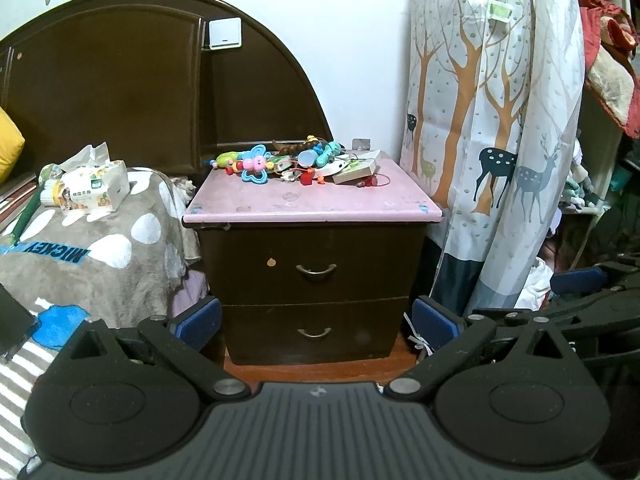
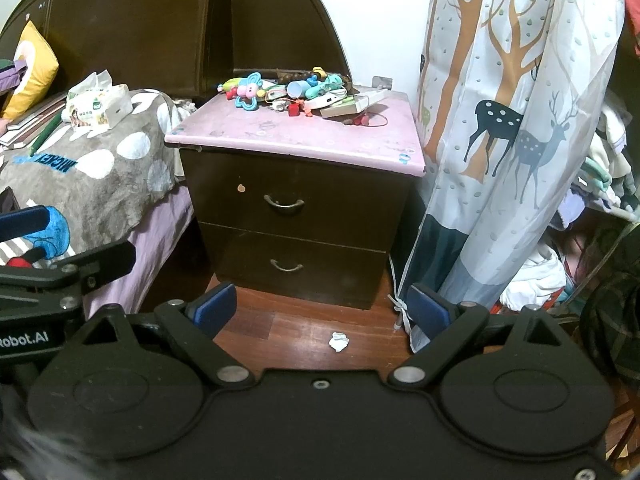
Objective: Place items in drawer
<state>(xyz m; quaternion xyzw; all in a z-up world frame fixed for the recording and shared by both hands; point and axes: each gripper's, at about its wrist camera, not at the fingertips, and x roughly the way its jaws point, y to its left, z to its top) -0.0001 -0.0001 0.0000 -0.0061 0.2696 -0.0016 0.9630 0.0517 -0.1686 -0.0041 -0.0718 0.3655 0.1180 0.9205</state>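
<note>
Left gripper (image 1: 316, 318) and right gripper (image 2: 322, 306) held wide apart, nothing gripped. Toys (image 1: 280, 162) heaped at 12 o'clock on nightstand top (image 1: 312, 204); top drawer (image 1: 316, 268) seen closed.

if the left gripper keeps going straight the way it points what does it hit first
Probably the nightstand's lower drawer front, near its handle. The open left gripper frames it, with nothing visible between. Depth is hard to judge.

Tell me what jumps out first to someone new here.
The bright toy pile at the back of the nightstand's pink top, both drawers below shut. Right of it hangs a deer-print curtain; left, a tissue pack on the bed's grey blanket.
</note>
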